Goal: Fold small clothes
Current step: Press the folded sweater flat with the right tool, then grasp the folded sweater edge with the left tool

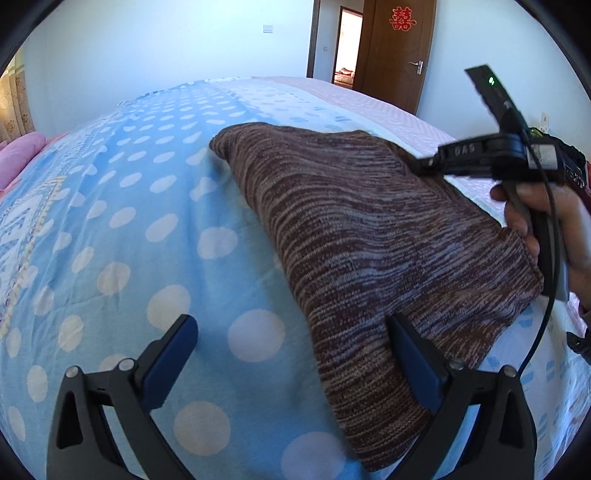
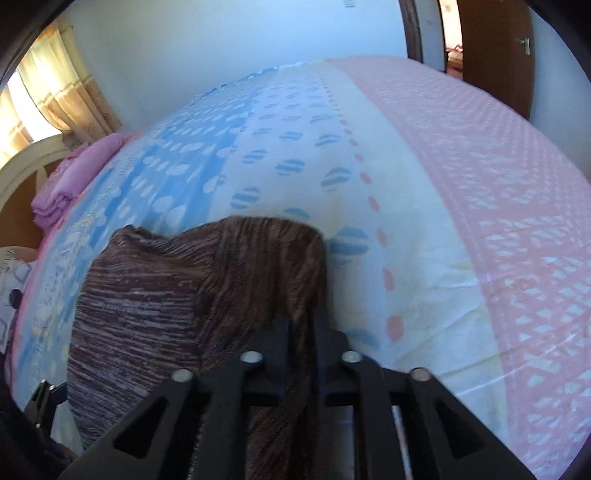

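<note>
Ahead of my left jaws and under them: bedsheet, blue w/ white polka dots, running fwd to the far wall. Beyond the jaws to the right, sheet turns pale w/ blue striped dots, then a pink patterned band. Far left of the jaws: folded pink blanket at the bed edge, a curved cream headboard just beside it, curtain w/ sun behind. Far ahead, right of the jaws: brown wooden door, open, metal handle, red paper cutout up top. Light switch on wall, left of the doorway.
</note>
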A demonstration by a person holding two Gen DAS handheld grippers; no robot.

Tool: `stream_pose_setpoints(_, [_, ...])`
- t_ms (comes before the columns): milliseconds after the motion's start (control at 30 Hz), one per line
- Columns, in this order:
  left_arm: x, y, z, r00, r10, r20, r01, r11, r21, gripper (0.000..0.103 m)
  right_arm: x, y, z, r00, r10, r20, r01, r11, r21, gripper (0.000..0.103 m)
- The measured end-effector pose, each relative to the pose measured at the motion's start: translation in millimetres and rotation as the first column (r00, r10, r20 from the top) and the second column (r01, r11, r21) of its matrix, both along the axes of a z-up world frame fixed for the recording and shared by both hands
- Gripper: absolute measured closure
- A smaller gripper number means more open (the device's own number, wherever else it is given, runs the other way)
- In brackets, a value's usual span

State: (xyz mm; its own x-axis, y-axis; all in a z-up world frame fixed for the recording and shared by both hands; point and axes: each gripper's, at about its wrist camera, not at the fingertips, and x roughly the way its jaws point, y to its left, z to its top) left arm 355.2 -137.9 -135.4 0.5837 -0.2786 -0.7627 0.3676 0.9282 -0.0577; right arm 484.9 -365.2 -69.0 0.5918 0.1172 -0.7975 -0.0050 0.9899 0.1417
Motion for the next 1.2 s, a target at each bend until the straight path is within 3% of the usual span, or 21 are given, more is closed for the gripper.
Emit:
stream_pose_setpoints(100, [-5,4,3,0.999,0.022,0.023,-0.022,1.000,-0.011,0.000,-11,8,28,0.998,-0.002,0.067,0.005,0.998,-0.056,0.075])
stream_pose_setpoints(200, [-6,6,4,0.999,0.024,0.029,-0.023,0.999,-0.027,0.000,-22,47,55,0.978,0.170,0.122,-0.164,0.985,-0.060,0.076])
stream_pose_setpoints(267, [-5,8,3,1.000,0.024,0.014,-0.024,0.999,-0.041,0.000,-27,86,60,0.938,0.329,0.107,-0.324,0.944,-0.062,0.076])
stream_pose_setpoints(400, [-6,16,2,0.999,0.035,-0.021,-0.037,0.996,-0.085,0.000,-23,155,34,0.868,0.495,0.018,-0.489,0.862,-0.131,0.077])
stream_pose_setpoints(500, [-4,19,1,0.998,0.046,-0.045,-0.051,0.993,-0.104,0.000,-5,180,-13,0.861,0.499,-0.101,-0.509,0.847,-0.153,0.081])
stream_pose_setpoints(533, [-4,19,1,0.997,0.049,-0.053,-0.055,0.993,-0.106,0.000,-6,181,-12,0.863,0.502,-0.056,-0.504,0.849,-0.160,0.081])
stream_pose_setpoints(700, [-5,18,3,0.998,0.043,-0.054,-0.049,0.992,-0.116,0.000,-13,167,-1,0.885,0.464,-0.043,-0.466,0.878,-0.110,0.081])
stream_pose_setpoints(867, [-3,30,8,0.997,0.061,-0.052,-0.070,0.980,-0.187,0.000,-69,110,24,0.904,0.419,0.079,-0.419,0.908,-0.021,0.080])
stream_pose_setpoints(967, [-1,35,9,0.995,0.077,-0.060,-0.089,0.972,-0.216,0.000,-84,71,5,0.937,0.350,0.011,-0.349,0.937,-0.026,0.080])
stream_pose_setpoints(1000, [0,34,9,0.995,0.076,-0.064,-0.088,0.973,-0.214,0.000,-87,60,-8,0.937,0.347,-0.026,-0.348,0.937,-0.018,0.081])
stream_pose_setpoints(1067, [0,30,10,0.995,0.074,-0.060,-0.084,0.978,-0.192,0.000,-96,47,-12,0.923,0.383,0.033,-0.384,0.923,0.022,0.082])
stream_pose_setpoints(1200, [0,17,12,0.996,0.041,-0.078,-0.053,0.986,-0.161,0.000,-90,39,0,0.926,0.369,0.077,-0.375,0.921,0.107,0.079])
